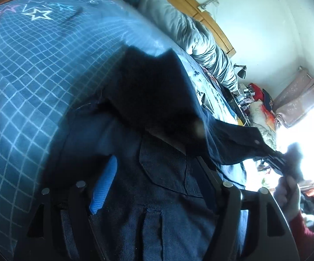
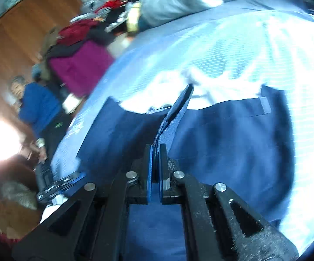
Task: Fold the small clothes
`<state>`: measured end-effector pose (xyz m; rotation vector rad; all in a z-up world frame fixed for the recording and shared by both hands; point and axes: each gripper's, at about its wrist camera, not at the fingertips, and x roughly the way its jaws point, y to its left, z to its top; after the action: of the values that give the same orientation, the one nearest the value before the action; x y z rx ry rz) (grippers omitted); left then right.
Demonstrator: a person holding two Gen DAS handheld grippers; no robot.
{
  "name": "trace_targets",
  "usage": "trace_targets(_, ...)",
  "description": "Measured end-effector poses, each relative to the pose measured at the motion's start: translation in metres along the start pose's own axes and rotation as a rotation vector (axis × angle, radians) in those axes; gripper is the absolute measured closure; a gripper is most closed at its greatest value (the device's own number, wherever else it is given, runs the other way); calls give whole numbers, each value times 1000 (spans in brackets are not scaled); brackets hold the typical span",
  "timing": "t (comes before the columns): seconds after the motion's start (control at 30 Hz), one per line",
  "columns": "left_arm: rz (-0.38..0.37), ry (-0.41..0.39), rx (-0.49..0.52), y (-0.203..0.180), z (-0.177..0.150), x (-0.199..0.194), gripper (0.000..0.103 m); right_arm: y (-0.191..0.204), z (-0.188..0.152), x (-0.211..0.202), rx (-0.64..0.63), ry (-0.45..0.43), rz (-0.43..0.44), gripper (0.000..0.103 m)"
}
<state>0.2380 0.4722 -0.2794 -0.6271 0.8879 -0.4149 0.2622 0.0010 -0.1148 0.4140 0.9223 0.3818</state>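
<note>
A dark navy garment (image 1: 163, 163) lies on the blue grid-patterned bed sheet (image 1: 26, 76). In the left wrist view it drapes over my left gripper (image 1: 155, 163), whose fingers stand wide apart; one blue pad (image 1: 103, 187) shows and the other finger is covered by cloth. One end of the garment stretches right to my right gripper (image 1: 280, 161), held by a hand (image 1: 287, 193) in a red sleeve. In the right wrist view my right gripper (image 2: 155, 152) is shut on a raised fold of the garment (image 2: 233, 141), which is spread flat beyond it.
A grey duvet (image 1: 191, 32) lies along the wooden headboard (image 1: 213, 21). A person in a blue top (image 2: 39, 106) stands beside the bed, near a magenta bag (image 2: 78, 69) piled with clothes. Bright window glare (image 1: 309, 141) washes out the right side.
</note>
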Motion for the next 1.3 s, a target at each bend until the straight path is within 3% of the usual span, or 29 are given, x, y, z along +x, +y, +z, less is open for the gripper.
trace_targets(0.17,2,0,5,-2,0,0,27,-41,-6,-8,35,-2,-104,99)
trace_targets(0.47,12,2,19,-9,3,2,25,-79,-29,7,96,85,-156,95)
trace_targets(0.6,16,2,24,-12,5,4,23,-76,-37,-4,79,64,-179,94)
trace_targets(0.73,15,3,31,-15,7,7,21,-56,-36,-32,17,-55,-310,83)
trace_targets(0.8,15,3,34,-15,7,8,21,-42,-32,-36,-21,-95,-267,76)
trace_targets(0.9,18,4,41,-17,7,9,19,-28,-28,-13,-93,-49,-186,75)
trace_targets(1.0,25,6,46,-17,8,11,19,-48,-36,40,-41,142,-131,74)
trace_targets(1.03,27,7,46,-18,8,11,19,-58,-44,49,-12,167,-120,74)
trace_targets(1.07,28,8,46,-17,8,12,19,-59,-46,43,-4,122,-100,74)
trace_targets(1.17,24,21,36,-16,10,12,19,-48,-52,9,3,100,-120,71)
trace_targets(1.3,-18,61,-47,-11,18,-2,19,-30,-82,-59,-26,41,-104,49)
